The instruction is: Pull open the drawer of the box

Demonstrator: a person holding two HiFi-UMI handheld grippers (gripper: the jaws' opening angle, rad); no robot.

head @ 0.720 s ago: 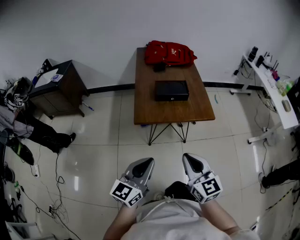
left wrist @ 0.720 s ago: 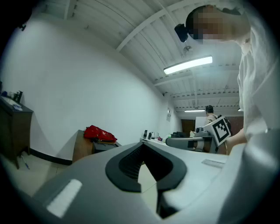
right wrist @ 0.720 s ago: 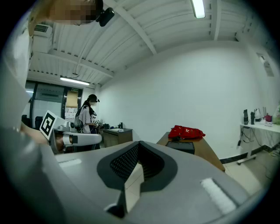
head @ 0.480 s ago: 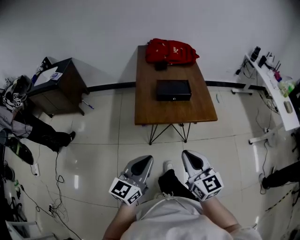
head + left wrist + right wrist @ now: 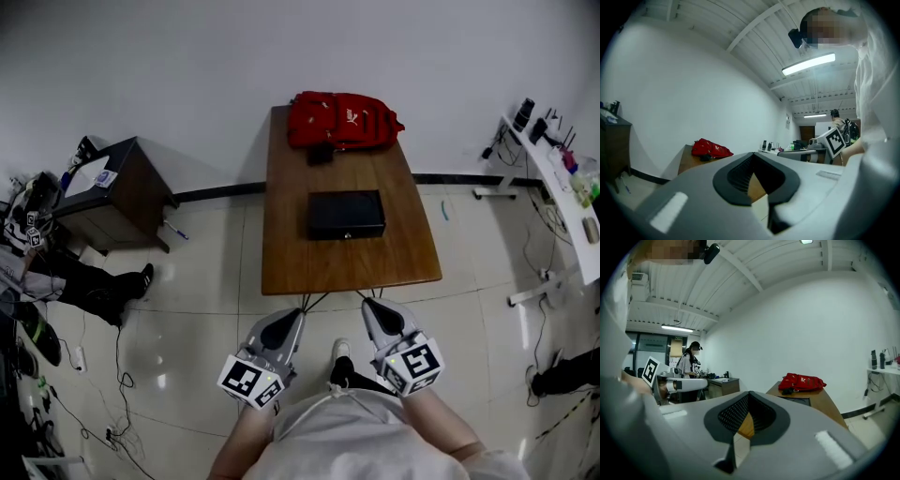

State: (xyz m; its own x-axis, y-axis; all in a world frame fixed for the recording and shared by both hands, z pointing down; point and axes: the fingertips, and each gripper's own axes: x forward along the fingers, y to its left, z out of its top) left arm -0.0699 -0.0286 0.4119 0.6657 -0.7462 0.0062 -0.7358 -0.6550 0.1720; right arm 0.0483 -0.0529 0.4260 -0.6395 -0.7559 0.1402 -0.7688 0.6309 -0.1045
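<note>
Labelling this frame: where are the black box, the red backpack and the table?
black box (image 5: 346, 214), head view, middle of its top.
red backpack (image 5: 343, 120), head view, middle of its fabric.
table (image 5: 291, 267), head view, bare near edge.

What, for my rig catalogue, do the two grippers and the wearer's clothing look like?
The left gripper and right gripper are alike: smooth, grey and tapering, with black ribbed pads set inside. Each carries a white cube printed with black square markers. No cables show. The person wears a white top.
</note>
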